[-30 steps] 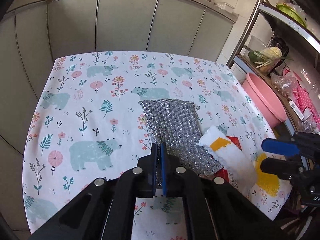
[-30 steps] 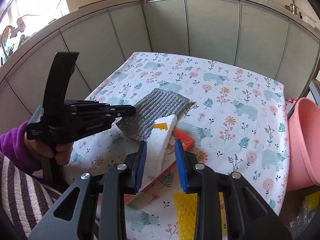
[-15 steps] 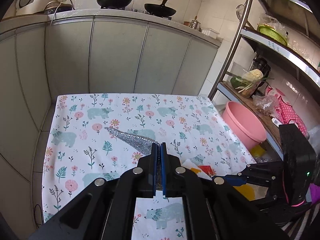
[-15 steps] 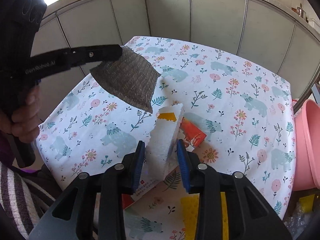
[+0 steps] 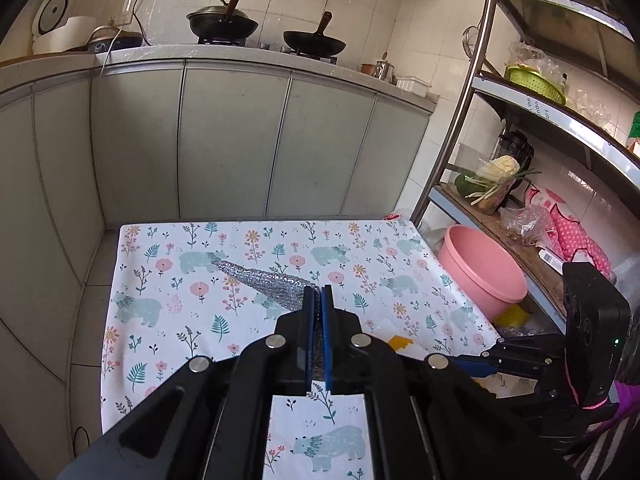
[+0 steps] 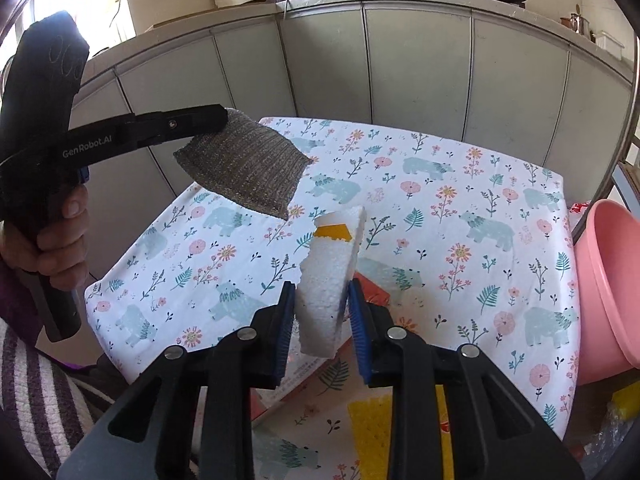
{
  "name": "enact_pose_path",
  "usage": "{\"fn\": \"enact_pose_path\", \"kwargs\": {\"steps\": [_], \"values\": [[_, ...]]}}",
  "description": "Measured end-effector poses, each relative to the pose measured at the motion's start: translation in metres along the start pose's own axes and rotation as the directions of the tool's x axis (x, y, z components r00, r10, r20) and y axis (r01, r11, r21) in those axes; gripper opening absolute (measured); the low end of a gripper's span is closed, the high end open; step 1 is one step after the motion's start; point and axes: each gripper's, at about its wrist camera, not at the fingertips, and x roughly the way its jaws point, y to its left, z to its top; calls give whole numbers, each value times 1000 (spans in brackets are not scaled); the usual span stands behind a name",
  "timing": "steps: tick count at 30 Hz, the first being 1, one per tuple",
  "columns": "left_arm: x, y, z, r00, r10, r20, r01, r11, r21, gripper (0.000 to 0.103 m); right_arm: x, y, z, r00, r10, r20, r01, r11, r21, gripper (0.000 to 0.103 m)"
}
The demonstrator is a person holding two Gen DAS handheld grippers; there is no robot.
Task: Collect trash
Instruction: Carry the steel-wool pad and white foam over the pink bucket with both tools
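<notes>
My left gripper is shut on a silver mesh scouring cloth and holds it in the air above the floral tablecloth. In the right wrist view the left gripper shows at upper left with the cloth hanging from it. My right gripper is shut on a white foam piece with an orange patch, lifted off the table. A red-and-white box lies under it.
A yellow sponge lies at the table's near edge. A pink basin stands right of the table, under a metal shelf rack. Grey cabinets with woks stand behind the table.
My left gripper has lifted the mesh cloth off the table and raised it high. My right gripper has closed on the foam piece and lifted it.
</notes>
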Motion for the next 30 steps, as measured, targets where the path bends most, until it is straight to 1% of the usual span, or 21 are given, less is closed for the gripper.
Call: {"fn": "enact_pose_path", "kwargs": {"steps": [8,14,22,30], "values": [[-4,-20,23,998,-25,56,22,998,58,3,-27,-27,8,991,-91,96,85,994,65,27],[-2,-45,43,993,-78,91,67,991,117,3,-53,-54,10,970,-180,162,157,977,145,27],[8,-87,68,980,-156,123,129,971,202,3,-90,-90,6,923,-309,230,255,938,235,27],[27,-138,89,961,-243,134,197,938,284,3,-120,-126,3,869,-413,273,323,891,320,28]]}}
